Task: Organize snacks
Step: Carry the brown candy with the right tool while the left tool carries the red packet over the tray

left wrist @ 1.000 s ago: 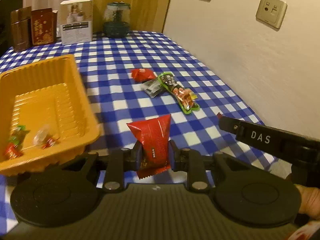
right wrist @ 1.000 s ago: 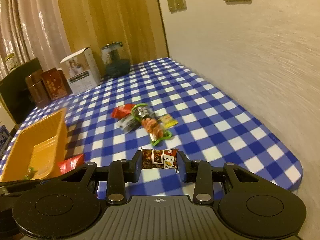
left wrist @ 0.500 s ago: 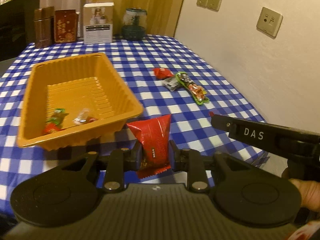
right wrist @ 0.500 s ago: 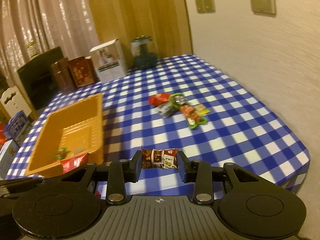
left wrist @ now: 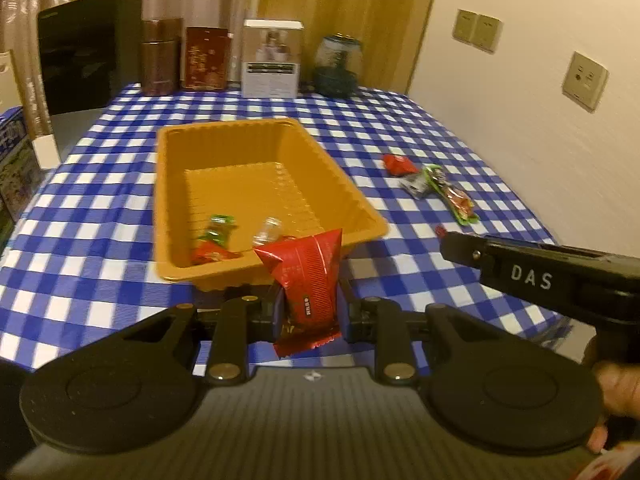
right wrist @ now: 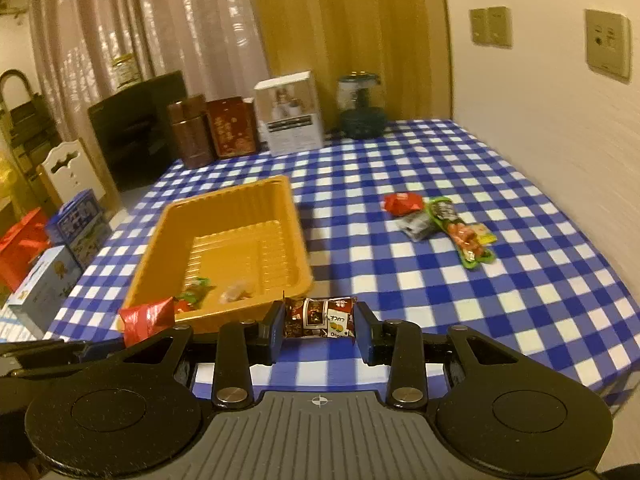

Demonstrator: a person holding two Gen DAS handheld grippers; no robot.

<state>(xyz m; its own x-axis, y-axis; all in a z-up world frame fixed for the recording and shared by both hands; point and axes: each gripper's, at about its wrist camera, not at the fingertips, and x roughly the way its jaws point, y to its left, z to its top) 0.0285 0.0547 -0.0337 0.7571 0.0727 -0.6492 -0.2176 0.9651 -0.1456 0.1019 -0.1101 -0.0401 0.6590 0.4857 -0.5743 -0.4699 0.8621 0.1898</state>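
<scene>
My left gripper is shut on a red snack packet, held upright just in front of the near edge of the orange tray. The packet also shows in the right wrist view. My right gripper is shut on a brown snack packet, held crosswise near the tray's near right corner. The tray holds a green and red candy and a clear wrapped candy. More snacks lie on the cloth at right: a red packet, a grey packet, a green packet.
At the table's far edge stand a brown tin, a red box, a white box and a dark glass jar. The wall with sockets runs along the right. Boxes sit left of the table.
Both grippers have drawn back and swung left, each keeping its packet. The tray now sits centred ahead of the left gripper and the loose snacks lie further off to the right.
</scene>
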